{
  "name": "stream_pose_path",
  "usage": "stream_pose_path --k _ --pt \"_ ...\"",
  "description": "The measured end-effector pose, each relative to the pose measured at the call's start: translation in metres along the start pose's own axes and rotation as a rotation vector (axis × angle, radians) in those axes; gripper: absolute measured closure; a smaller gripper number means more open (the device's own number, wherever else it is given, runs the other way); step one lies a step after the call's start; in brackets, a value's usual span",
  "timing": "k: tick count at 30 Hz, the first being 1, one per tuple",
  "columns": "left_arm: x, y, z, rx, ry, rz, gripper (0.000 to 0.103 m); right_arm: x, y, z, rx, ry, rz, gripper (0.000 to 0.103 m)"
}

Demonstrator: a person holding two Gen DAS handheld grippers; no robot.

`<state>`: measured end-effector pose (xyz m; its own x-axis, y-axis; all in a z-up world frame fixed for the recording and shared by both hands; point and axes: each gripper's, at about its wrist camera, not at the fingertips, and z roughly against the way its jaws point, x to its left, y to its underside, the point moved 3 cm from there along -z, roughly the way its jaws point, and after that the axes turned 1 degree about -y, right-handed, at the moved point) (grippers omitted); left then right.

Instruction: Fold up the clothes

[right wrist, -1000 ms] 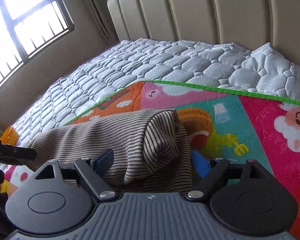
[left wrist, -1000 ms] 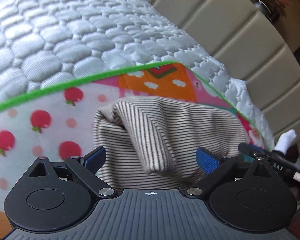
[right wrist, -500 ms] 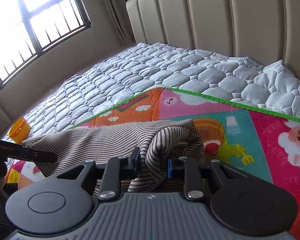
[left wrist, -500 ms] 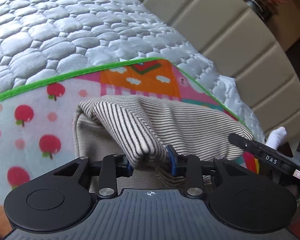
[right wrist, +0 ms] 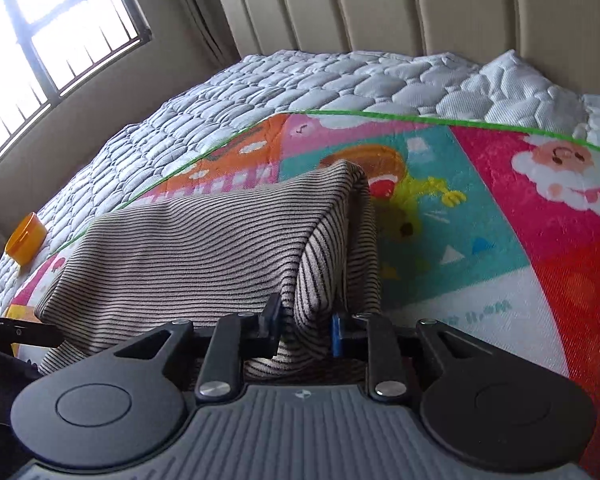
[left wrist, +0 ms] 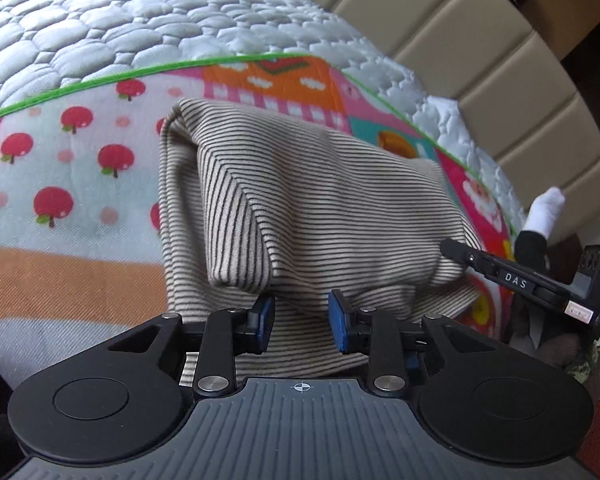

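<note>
Striped fabric is pinched in the right claw [right wrist: 305, 322], a fold of the garment [right wrist: 204, 256] clamped between its pads. The left claw [left wrist: 300, 318] is held narrowly apart, with the garment's raised fold just beyond at 12 o'clock, unclamped. The garment is spread on a mat [right wrist: 500, 248] over the bed [right wrist: 340, 80]. A cup [right wrist: 25, 243] is seen at 9 o'clock.

**One readable label: "DAS"**

To the right of the left gripper's [left wrist: 300, 316] jaws, the right gripper [left wrist: 516, 280] pokes in, its black finger bearing white letters "DAS". A small white sticker farther back on it is too blurred to read.
</note>
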<state>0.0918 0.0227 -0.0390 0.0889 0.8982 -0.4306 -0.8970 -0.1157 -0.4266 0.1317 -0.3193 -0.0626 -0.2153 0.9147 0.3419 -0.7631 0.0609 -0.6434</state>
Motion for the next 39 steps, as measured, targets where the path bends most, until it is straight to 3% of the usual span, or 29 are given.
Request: stream_pose_path --k 1,2,3,4,5,10,11,13,15,16,17,20,24,27,31,33,34,35,37,39 --pt "0.001 -0.002 0.001 -0.015 -0.011 0.011 0.068 -0.002 0.0 0.001 -0.009 -0.008 -0.016 0.074" --pt "0.004 -0.005 0.002 -0.033 -0.014 0.03 0.058 -0.001 -0.001 0.002 -0.026 -0.017 -0.024 0.069" --pt "0.006 -0.008 0.003 -0.049 -0.017 0.052 0.05 -0.001 -0.002 0.003 -0.04 -0.02 -0.032 0.056" --pt "0.009 -0.011 0.003 -0.067 -0.029 0.072 0.036 -0.001 -0.001 0.0 -0.035 -0.014 -0.033 0.039" --pt "0.01 -0.013 0.001 -0.075 -0.041 0.082 0.03 0.0 0.001 -0.003 -0.03 -0.008 -0.035 0.035" --pt "0.008 -0.018 -0.023 -0.068 -0.116 0.081 0.019 0.017 0.007 -0.023 -0.025 0.037 0.076 0.036" --pt "0.007 -0.019 -0.028 -0.063 -0.133 0.073 0.019 0.021 0.007 -0.025 -0.035 0.048 0.111 0.037" --pt "0.004 -0.02 -0.036 -0.06 -0.16 0.053 0.021 0.026 0.008 -0.027 -0.048 0.07 0.158 0.051" --pt "-0.001 -0.021 -0.038 -0.072 -0.183 0.022 0.04 0.027 0.006 -0.023 -0.06 0.054 0.166 0.064" --pt "-0.003 -0.023 -0.037 -0.077 -0.192 0.01 0.055 0.027 0.005 -0.02 -0.069 0.041 0.166 0.069" --pt "-0.005 -0.024 -0.033 -0.084 -0.188 0.007 0.063 0.027 0.003 -0.014 -0.087 0.025 0.158 0.07" --pt "-0.013 -0.025 -0.011 -0.109 -0.149 0.009 0.078 0.024 -0.002 0.007 -0.139 -0.031 0.108 0.074" --pt "-0.02 -0.016 0.017 -0.115 -0.11 -0.013 0.079 0.016 -0.003 0.02 -0.13 -0.057 0.062 0.076" --pt "-0.02 -0.002 0.012 -0.05 -0.113 -0.012 0.079 0.013 0.002 0.006 -0.061 -0.018 0.069 0.076" --pt "-0.013 0.016 -0.009 0.044 -0.167 -0.003 0.079 0.01 0.008 -0.01 0.029 0.034 0.078 0.071" --pt "-0.011 0.015 -0.008 0.033 -0.184 0.011 0.078 0.007 0.008 -0.011 0.033 0.033 0.063 0.069" --pt "-0.013 0.012 -0.002 0.004 -0.192 0.004 0.07 0.006 0.008 -0.012 0.034 0.034 0.059 0.068" --pt "-0.015 0.008 0.004 -0.031 -0.202 -0.006 0.052 0.006 0.008 -0.012 0.034 0.035 0.054 0.066" --pt "-0.019 -0.001 0.018 -0.118 -0.219 -0.022 0.029 0.009 0.009 -0.013 0.032 0.041 0.073 0.061" --pt "-0.022 -0.011 0.023 -0.184 -0.216 -0.032 0.019 0.016 0.011 -0.014 0.029 0.05 0.114 0.06"
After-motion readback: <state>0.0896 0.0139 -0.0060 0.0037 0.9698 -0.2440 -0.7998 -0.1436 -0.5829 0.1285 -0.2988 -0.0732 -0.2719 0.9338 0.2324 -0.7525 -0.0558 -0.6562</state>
